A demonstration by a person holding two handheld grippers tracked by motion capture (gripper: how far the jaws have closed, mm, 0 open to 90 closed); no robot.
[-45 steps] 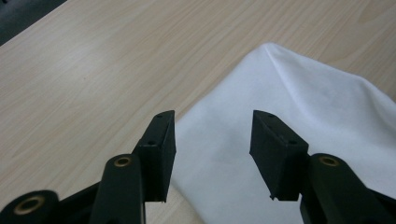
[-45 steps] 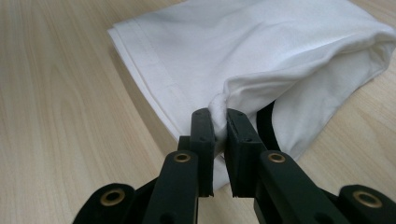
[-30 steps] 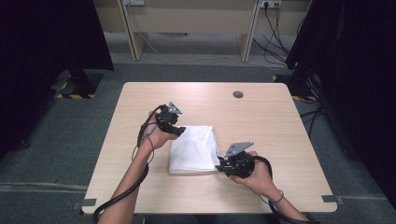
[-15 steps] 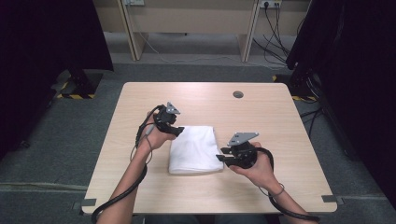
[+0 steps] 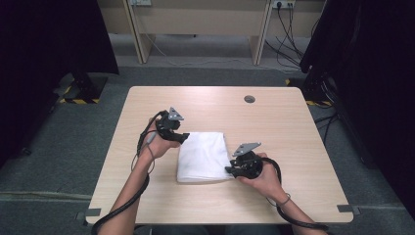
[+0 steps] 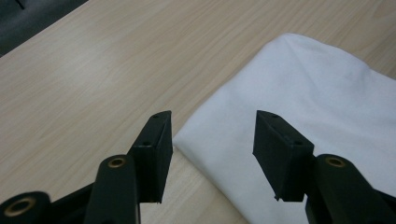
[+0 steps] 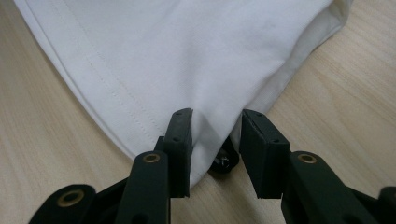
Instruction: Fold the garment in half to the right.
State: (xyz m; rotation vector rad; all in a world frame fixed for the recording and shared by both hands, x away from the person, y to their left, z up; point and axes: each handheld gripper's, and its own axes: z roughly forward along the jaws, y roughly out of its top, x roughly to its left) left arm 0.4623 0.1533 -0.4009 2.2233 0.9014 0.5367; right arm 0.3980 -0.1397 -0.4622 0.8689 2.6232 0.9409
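Since a second ago the right gripper (image 5: 234, 169) has parted its jaws around the folded white cloth's (image 5: 203, 155) near corner, suggesting release; the left gripper (image 5: 182, 137), open, straddles the far corner.

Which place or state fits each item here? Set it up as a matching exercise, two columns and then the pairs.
Items:
1. left gripper
2. right gripper
3. folded white cloth
4. round dark spot

Places or states:
A. far side of the table, right of centre
B. open at the cloth's near right corner
C. flat between both grippers
D. open at the cloth's far left corner

Pairs: 1-D, 2-B, 3-C, 4-A
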